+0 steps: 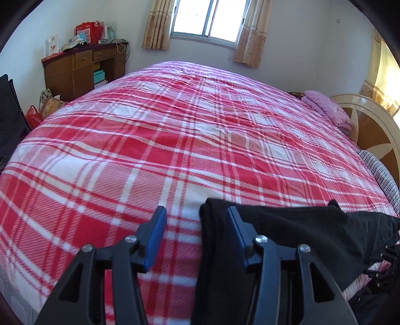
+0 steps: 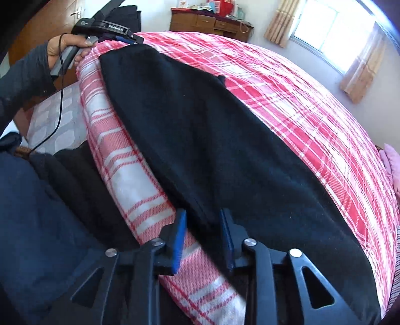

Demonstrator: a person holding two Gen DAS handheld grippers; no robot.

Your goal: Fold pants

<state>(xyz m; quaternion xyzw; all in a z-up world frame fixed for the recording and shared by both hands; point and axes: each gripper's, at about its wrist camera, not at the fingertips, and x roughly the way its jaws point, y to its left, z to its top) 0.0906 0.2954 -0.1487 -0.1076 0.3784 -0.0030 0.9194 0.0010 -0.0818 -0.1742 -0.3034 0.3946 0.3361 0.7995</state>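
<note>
Black pants point(image 2: 200, 130) lie flat along the near edge of the bed on a red and white plaid blanket point(image 1: 175, 140). In the left wrist view the pants point(image 1: 300, 232) reach from the right to the middle. My left gripper point(image 1: 197, 215) is open, its jaws on either side of the pants' left end edge. It also shows far off in the right wrist view point(image 2: 125, 38), held by a hand. My right gripper point(image 2: 202, 217) is open, its jaws on either side of the pants' near edge at the bed's side.
A wooden desk point(image 1: 82, 67) with boxes and bags stands at the far left wall. A window with curtains point(image 1: 207, 20) is behind the bed. A pink pillow point(image 1: 327, 107) and headboard point(image 1: 370, 130) are at the right. The person's dark clothing point(image 2: 37, 212) is close by.
</note>
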